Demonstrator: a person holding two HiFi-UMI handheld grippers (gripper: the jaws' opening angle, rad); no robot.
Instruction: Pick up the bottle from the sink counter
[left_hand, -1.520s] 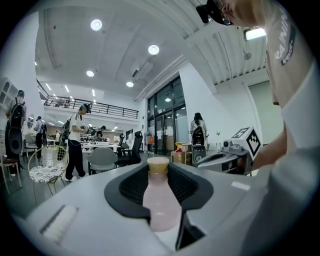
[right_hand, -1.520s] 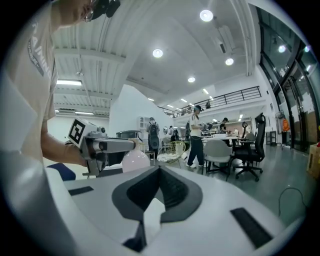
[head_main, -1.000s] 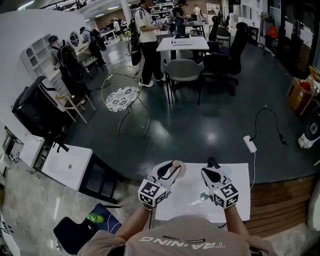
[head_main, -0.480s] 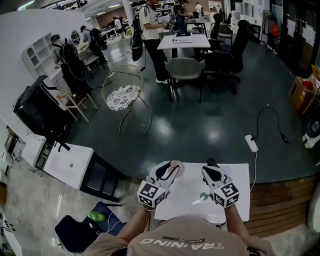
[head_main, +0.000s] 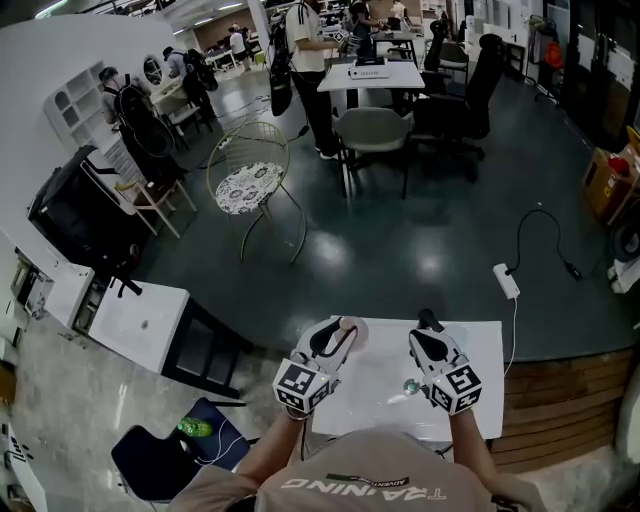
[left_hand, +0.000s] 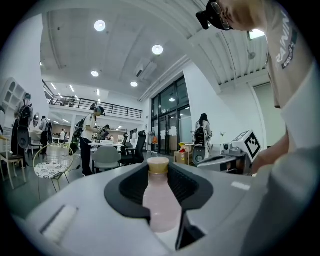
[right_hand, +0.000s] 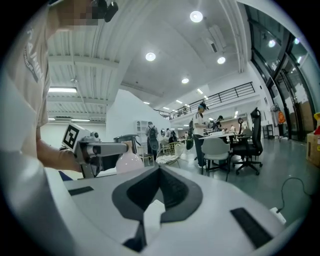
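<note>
Next to no change over the last second: left gripper (head_main: 343, 333) and right gripper (head_main: 424, 332) in the same spots above the white table (head_main: 385, 400), only a slight slide of the background with the head. Read as grasp already made and held steady: pale pink bottle (left_hand: 161, 200), tan cap, upright and clamped between the left jaws near the table's far edge, likely lifted clear, though contact underneath not checkable. Both forearms stretched forward side by side, left gripper canted inward; right jaws pressed together on nothing.
</note>
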